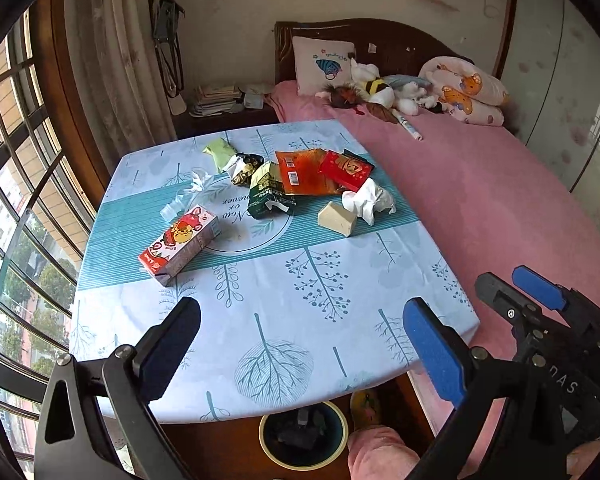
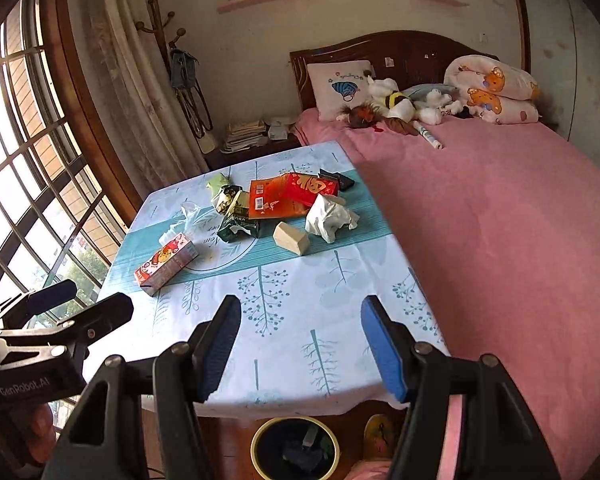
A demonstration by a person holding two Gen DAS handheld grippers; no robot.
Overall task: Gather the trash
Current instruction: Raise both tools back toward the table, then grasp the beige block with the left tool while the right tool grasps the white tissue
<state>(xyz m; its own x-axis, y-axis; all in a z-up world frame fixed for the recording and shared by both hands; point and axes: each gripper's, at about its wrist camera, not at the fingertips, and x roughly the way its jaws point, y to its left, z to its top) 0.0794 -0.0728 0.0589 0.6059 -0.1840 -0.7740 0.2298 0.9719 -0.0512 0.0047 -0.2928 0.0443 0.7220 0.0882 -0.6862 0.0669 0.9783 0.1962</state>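
Trash lies in a heap on the table's tree-print cloth (image 1: pixel 292 312) (image 2: pixel 300 312): a red cartoon carton (image 1: pixel 180 244) (image 2: pixel 166 262), a dark green pack (image 1: pixel 266 196) (image 2: pixel 238 226), an orange wrapper (image 1: pixel 304 172) (image 2: pixel 266 198), a red packet (image 1: pixel 346 170) (image 2: pixel 310 188), crumpled white tissue (image 1: pixel 368 200) (image 2: pixel 330 218), a beige block (image 1: pixel 338 220) (image 2: pixel 291 238), and a green wrapper (image 1: pixel 220 152) (image 2: pixel 217 181). A bin (image 1: pixel 303 434) (image 2: pixel 294 450) stands on the floor under the near table edge. My left gripper (image 1: pixel 302 344) and right gripper (image 2: pixel 300 340) are open, empty, above the near edge.
A pink bed (image 1: pixel 480 200) (image 2: pixel 500 240) with pillows and soft toys runs along the table's right side. A barred window (image 1: pixel 16 200) (image 2: pixel 28 160) and curtain are on the left. A nightstand with papers (image 1: pixel 220 100) (image 2: pixel 248 132) stands behind the table.
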